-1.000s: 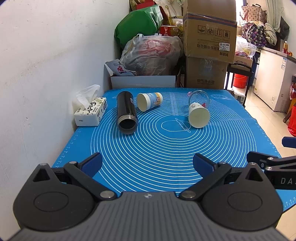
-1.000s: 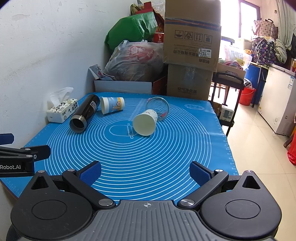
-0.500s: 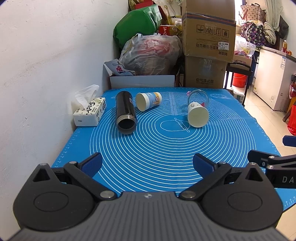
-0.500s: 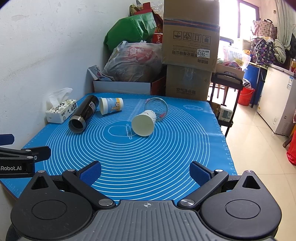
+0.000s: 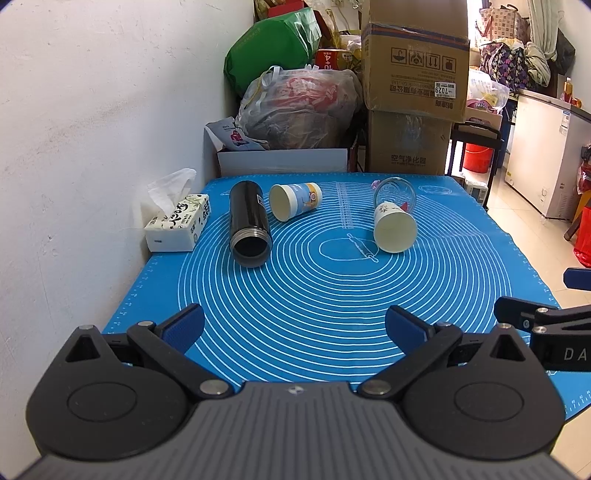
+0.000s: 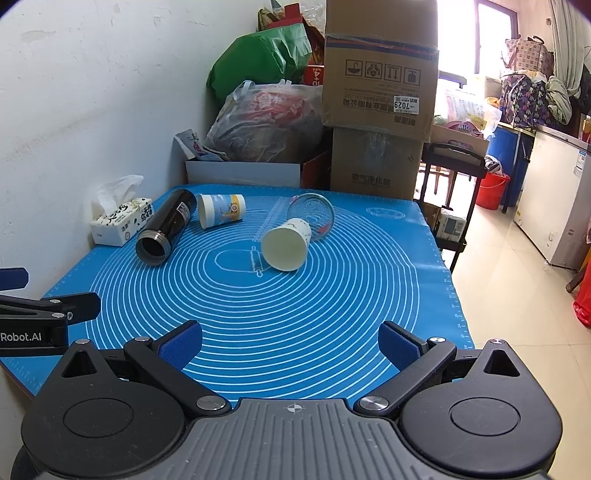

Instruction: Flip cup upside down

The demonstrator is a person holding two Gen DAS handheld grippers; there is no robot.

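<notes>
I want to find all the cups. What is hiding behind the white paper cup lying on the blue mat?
A clear glass lies on its side right behind the white paper cup. The cup covers the glass's lower front part, so whether they touch can't be seen.

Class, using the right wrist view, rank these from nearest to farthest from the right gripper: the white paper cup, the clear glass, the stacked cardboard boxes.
1. white paper cup: on its side mid-mat, ahead of the right gripper.
2. clear glass: on its side, just behind that cup.
3. cardboard boxes: stacked beyond the mat's far edge.

bright daylight | window (image 6: 458,33) blown out, top right | sharp focus | fisheye bending, dark corners
</notes>
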